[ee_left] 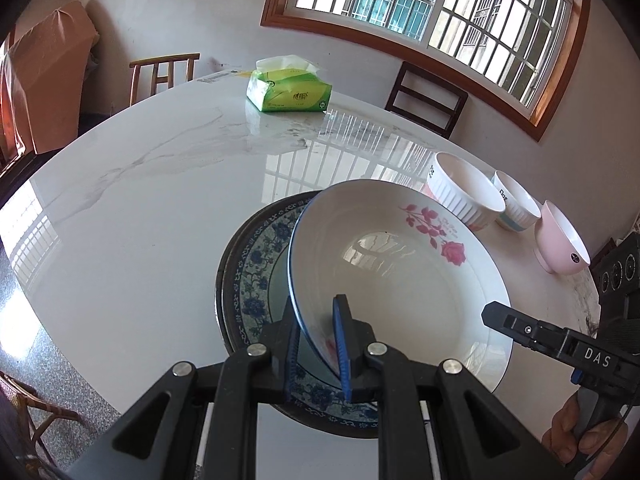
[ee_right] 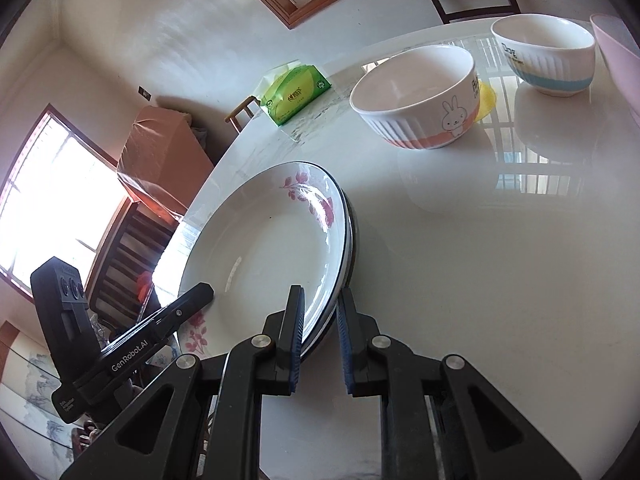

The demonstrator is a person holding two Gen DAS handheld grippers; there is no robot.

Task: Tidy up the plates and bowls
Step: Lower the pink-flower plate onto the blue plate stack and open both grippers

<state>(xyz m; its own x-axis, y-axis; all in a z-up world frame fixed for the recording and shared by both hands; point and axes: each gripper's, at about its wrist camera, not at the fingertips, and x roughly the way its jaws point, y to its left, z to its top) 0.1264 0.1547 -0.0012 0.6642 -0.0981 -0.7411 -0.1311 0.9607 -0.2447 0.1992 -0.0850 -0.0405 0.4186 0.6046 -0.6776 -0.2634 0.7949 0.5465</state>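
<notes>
My left gripper is clamped on the near rim of the rose plate, held tilted over the blue-patterned plate on the table. My right gripper pinches the opposite rim. I judge stacking is half done; three bowls to the right wait unsorted.

My spot: home dining room. Glossy white marble-look round table, wooden slat-back chairs pulled up round it, green soft-pack tissue packet, ceramic bowls before me, wood-framed barred window, plain white walls.
</notes>
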